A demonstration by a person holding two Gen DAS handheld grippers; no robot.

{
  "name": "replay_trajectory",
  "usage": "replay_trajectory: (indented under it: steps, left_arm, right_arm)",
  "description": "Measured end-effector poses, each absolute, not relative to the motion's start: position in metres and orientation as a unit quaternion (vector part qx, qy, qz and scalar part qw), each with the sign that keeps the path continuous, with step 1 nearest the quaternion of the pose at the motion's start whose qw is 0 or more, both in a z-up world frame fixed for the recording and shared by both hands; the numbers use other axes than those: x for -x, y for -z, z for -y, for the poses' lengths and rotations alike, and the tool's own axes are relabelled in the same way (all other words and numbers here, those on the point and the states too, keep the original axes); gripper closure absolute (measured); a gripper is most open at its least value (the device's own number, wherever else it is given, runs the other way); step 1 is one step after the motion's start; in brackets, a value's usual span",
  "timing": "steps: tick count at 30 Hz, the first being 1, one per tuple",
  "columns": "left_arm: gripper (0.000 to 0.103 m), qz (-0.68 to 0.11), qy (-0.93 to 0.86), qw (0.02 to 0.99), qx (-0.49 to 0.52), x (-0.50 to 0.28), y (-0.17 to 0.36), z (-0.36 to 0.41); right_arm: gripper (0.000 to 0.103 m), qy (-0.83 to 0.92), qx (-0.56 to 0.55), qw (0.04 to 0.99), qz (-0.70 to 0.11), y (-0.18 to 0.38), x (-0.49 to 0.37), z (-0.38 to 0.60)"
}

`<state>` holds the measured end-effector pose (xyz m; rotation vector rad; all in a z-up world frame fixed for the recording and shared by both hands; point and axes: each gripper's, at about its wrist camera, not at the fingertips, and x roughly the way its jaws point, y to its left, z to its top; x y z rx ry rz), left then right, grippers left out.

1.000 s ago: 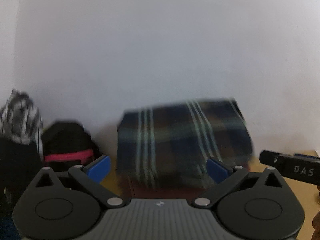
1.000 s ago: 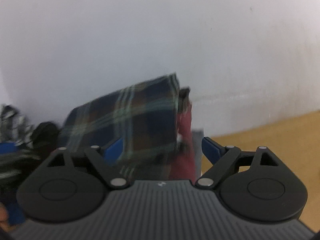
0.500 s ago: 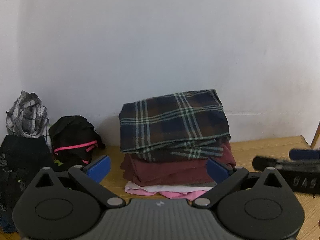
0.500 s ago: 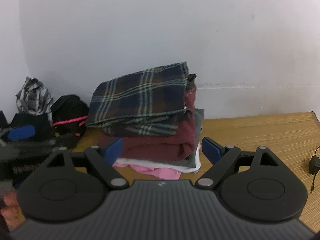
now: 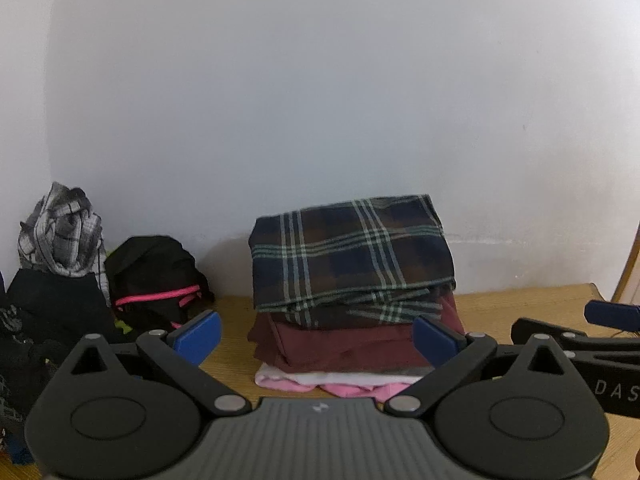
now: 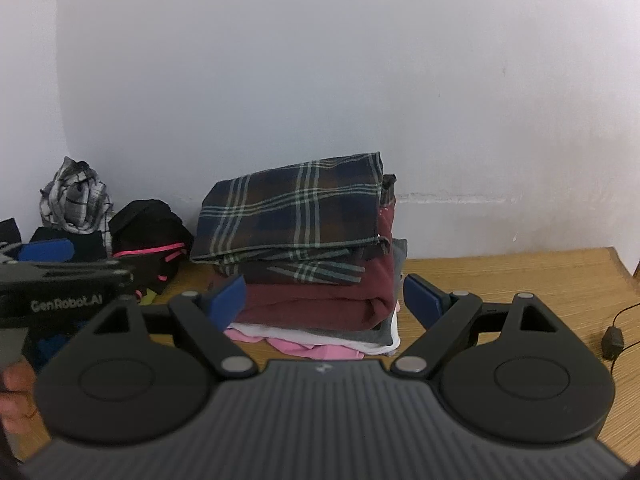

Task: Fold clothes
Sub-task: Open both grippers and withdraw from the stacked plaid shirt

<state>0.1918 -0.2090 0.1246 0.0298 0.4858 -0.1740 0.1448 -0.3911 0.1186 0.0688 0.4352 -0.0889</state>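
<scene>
Two tongs were in view, and both of mine stood spread wide with nothing between the blue pads: the left gripper (image 5: 316,336) and the right gripper (image 6: 324,298) each hung empty just short of the folded stack. Directly beyond them, the plaid shirt (image 5: 352,260) lay folded on top, resting on a maroon garment (image 5: 348,344), with white and pink pieces (image 5: 332,384) at the bottom, all on the wooden table (image 6: 520,276) against the pale wall (image 5: 320,100). Farther to the left, well apart from the stack, unfolded clothes waited: a black item with pink trim (image 5: 156,276) and a grey checked garment (image 5: 60,232) crumpled on a dark heap. At the far right of the table lay a small black plug with its cord (image 6: 614,338). In my judgement the stack was the hazard: its upper layers overhung the right side unevenly, so a pad brushing it during a reach towards the heap could slide the plaid shirt off and undo the fold.
</scene>
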Motion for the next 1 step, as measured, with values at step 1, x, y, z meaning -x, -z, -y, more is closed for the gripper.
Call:
replay_trajectory:
  steps: [1]
  left_arm:
    - [0.0, -0.244, 0.087, 0.966, -0.015, -0.1902, -0.1245, 0.2073]
  right_arm:
    - [0.016, 0.043, -0.033, 0.974, -0.218, -0.1193, -0.144, 0.3896]
